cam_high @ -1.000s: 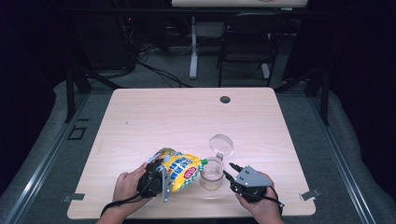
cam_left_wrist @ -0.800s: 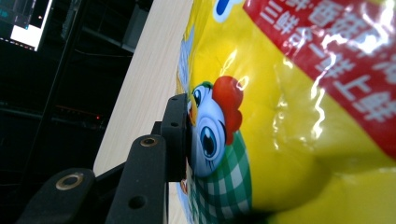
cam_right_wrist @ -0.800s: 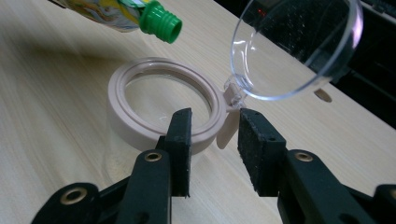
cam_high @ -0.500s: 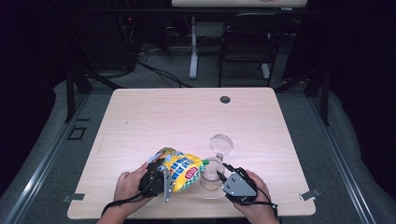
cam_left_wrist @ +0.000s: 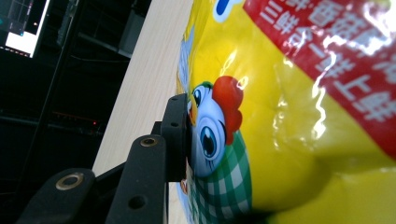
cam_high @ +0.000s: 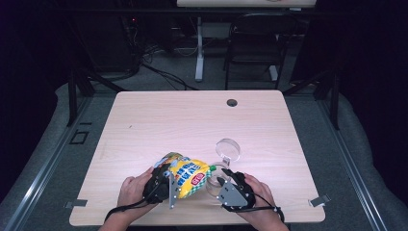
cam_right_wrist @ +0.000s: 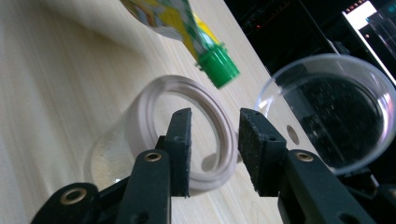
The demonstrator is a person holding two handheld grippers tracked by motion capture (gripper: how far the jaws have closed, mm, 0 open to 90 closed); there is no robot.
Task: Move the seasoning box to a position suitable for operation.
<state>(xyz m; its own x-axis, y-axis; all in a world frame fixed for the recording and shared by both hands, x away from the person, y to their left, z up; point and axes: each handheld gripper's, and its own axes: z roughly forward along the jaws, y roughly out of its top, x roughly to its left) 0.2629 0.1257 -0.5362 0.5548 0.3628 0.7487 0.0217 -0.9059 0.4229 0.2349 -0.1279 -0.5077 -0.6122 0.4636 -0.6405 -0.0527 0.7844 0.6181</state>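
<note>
Yellow printed plastic pouch point(cam_high: 185, 175) with a green screw cap point(cam_right_wrist: 217, 66) lies tilted near the front edge of the pale wooden counter point(cam_high: 192, 120), clamped in the left gripper point(cam_high: 163, 185), whose black pad presses its cartoon-printed side. The cap points over the clear plastic jar point(cam_high: 215, 179) just beside it. The right gripper point(cam_high: 226, 180) has just been opening; its jaws straddle the jar's rim without pressing. A clear round lid point(cam_high: 228, 148) rests close behind.
</note>
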